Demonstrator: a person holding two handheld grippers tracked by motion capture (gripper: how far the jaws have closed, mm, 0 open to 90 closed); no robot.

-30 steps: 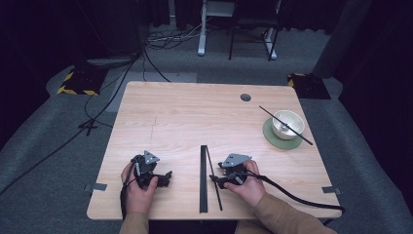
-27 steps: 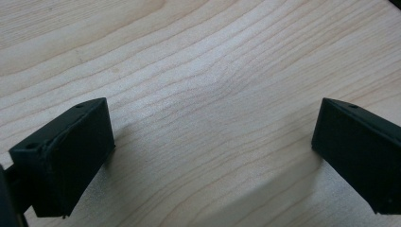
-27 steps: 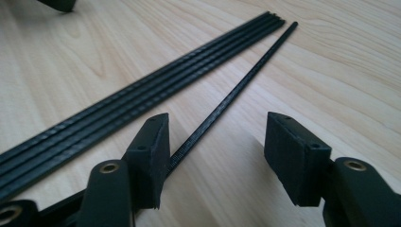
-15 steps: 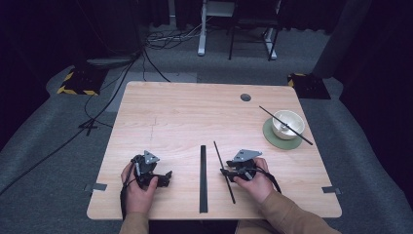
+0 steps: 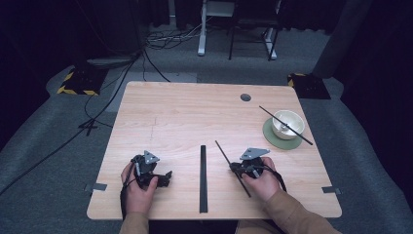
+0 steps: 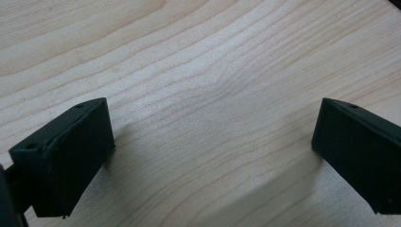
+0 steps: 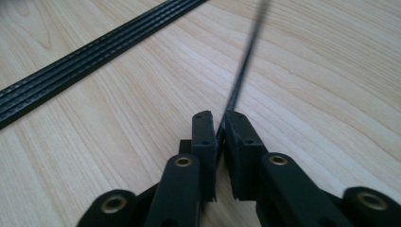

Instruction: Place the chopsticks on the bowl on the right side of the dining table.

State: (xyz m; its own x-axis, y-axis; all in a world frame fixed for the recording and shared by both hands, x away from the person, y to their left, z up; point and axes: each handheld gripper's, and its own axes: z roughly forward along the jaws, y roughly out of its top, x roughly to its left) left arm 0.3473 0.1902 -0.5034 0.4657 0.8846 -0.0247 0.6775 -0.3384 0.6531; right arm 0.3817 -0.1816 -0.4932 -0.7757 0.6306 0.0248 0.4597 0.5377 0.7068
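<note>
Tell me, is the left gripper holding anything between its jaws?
No. In the left gripper view the left gripper has its jaws spread wide apart, with nothing between them but bare wooden table.

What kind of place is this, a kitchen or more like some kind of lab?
Probably a lab or recording studio, not a kitchen: a bare wooden table stands on grey carpet, ringed by dark curtains, with cables trailing across the floor and hazard-striped blocks beside it.

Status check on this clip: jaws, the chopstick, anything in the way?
Right gripper just closed, shut on the chopstick. Left gripper open, nothing between its jaws. Black strip beside the chopstick, apart. Second chopstick across the bowl, far right.
</note>
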